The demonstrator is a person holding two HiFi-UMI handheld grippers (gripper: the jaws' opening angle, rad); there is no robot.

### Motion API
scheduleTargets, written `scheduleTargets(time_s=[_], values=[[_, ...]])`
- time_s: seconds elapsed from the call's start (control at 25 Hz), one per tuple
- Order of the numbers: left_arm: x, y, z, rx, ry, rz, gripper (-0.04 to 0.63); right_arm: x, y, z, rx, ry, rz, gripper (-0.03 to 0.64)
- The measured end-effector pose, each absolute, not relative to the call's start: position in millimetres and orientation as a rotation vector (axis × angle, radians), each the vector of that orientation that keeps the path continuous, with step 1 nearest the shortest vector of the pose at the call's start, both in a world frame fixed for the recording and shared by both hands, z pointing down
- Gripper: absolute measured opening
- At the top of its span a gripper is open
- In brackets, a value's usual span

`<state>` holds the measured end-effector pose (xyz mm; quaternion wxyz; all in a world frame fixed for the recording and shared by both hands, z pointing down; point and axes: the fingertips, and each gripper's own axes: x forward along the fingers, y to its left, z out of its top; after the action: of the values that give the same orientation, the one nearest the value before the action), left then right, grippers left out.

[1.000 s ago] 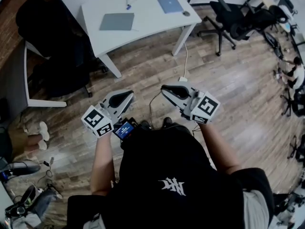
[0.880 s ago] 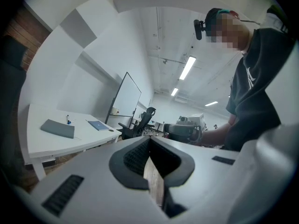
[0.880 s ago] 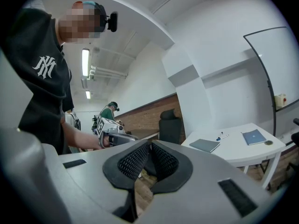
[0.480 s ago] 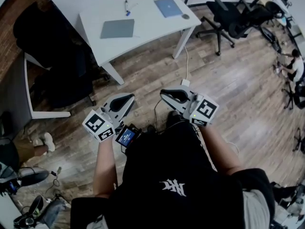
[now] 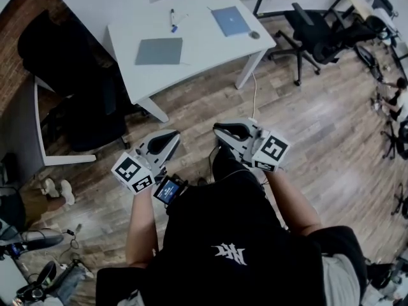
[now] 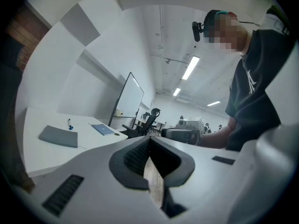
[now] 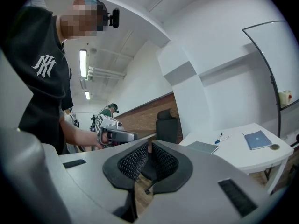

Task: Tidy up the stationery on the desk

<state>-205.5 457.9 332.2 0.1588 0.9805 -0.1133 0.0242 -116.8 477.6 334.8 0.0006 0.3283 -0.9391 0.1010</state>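
While both grippers hang well short of the table, the left gripper and right gripper keep their jaws closed together on nothing. On the table lie a grey notebook at near left, a blue notebook at far right, and a pen between them. The notebooks look light, thin and flat: take a free edge. The pen may roll: grip across mid-barrel. A small round item, possibly an eraser, is too small to confirm. The table's far edge is cut off.
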Motion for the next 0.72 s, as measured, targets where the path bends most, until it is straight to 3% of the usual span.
scheduleTargets(time_s=[0.72], values=[[-60.6,316.5,332.1,2.697,-0.388,0.129,0.003,32.0,333.9,315.4,1.01,-3.036,0.335,0.049]])
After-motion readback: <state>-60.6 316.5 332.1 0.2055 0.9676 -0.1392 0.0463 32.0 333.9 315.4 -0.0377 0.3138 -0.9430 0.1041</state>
